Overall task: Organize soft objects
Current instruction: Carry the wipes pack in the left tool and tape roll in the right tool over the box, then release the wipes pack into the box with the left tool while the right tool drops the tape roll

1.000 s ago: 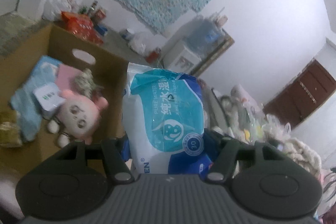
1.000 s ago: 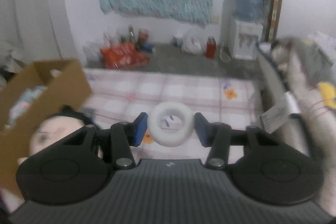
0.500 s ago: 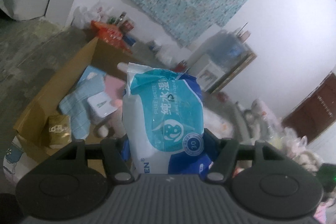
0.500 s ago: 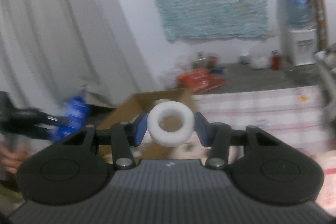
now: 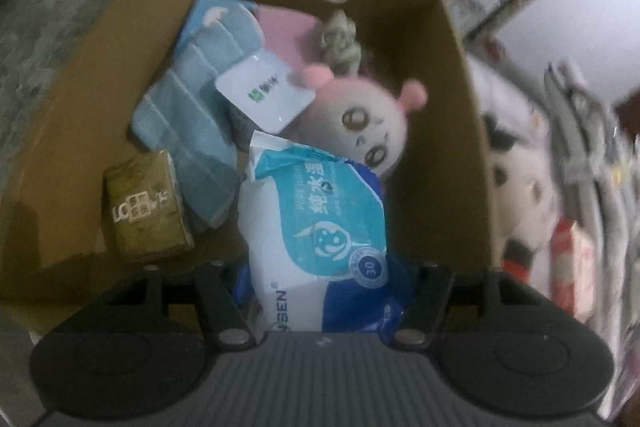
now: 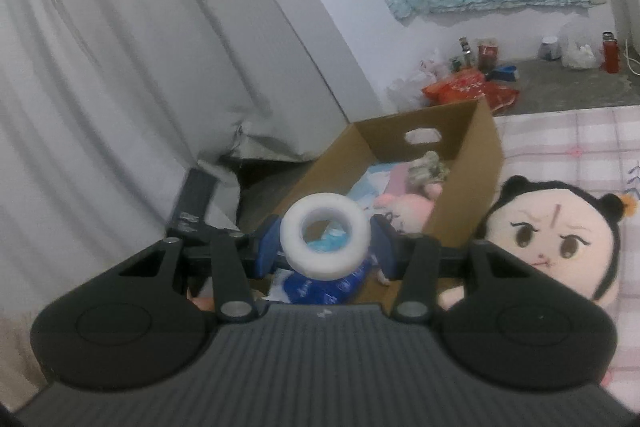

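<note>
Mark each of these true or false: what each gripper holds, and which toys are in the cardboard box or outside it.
1. The left gripper grips a wet wipes pack. True.
2. The right gripper is empty. False: it is shut on a white ring.
3. The pink-eared plush lies inside the cardboard box. True.
4. The black-haired doll lies inside the box. False: it lies outside, against the box's wall, on the checked cloth.
5. A blue towel lies in the box. True.

Upright wipes pack over box
</note>
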Demonstrator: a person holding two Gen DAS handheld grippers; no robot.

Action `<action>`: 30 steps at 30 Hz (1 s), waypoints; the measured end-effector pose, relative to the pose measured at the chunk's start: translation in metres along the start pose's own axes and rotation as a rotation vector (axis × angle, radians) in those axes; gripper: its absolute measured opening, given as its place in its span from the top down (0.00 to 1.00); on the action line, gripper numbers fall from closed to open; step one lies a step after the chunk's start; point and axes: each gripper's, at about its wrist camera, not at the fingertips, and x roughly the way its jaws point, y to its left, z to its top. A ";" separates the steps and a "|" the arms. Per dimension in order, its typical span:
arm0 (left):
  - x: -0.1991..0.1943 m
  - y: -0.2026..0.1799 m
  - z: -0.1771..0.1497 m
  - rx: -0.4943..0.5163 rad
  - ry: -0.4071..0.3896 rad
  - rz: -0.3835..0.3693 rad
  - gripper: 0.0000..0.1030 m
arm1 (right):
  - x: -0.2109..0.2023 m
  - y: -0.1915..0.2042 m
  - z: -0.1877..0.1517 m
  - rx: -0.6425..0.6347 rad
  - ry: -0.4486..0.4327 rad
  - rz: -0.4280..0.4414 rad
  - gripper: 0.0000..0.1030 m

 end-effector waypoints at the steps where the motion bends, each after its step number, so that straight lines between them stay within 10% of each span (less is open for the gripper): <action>1: 0.007 0.000 0.003 0.021 0.023 0.009 0.37 | 0.004 0.003 0.001 -0.003 0.007 0.006 0.54; 17: 0.037 0.008 0.006 0.076 0.139 0.046 0.21 | 0.062 0.005 0.017 -0.098 0.152 -0.004 0.54; 30: -0.048 0.019 -0.003 -0.068 -0.204 -0.046 0.14 | 0.177 0.033 0.000 -0.554 0.557 -0.138 0.54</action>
